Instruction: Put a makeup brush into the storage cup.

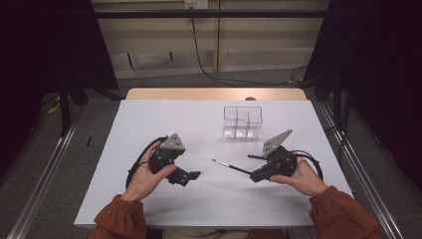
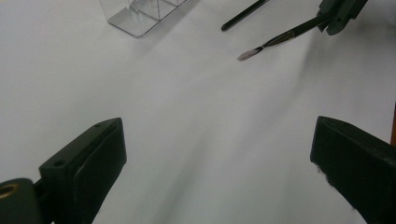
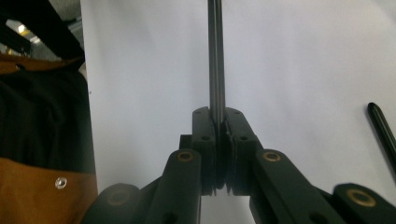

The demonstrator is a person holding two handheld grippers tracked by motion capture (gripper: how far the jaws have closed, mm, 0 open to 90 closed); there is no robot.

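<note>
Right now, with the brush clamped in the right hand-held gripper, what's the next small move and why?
Probably carry the brush toward the clear organizer. The right hand-held gripper is shut on its handle, bristles pointing away over the table, and the organizer's compartments look empty.

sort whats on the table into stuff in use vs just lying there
In use: brush, clamped in the right gripper; clear organiser; left gripper, open and empty.
Lying about: a second black stick by the right gripper.

White table (image 1: 149, 199): a clear compartmented holder (image 1: 242, 121) stands beyond the right hand-held gripper (image 1: 255, 175); a dark pen (image 1: 255, 157) lies just beside it.
</note>
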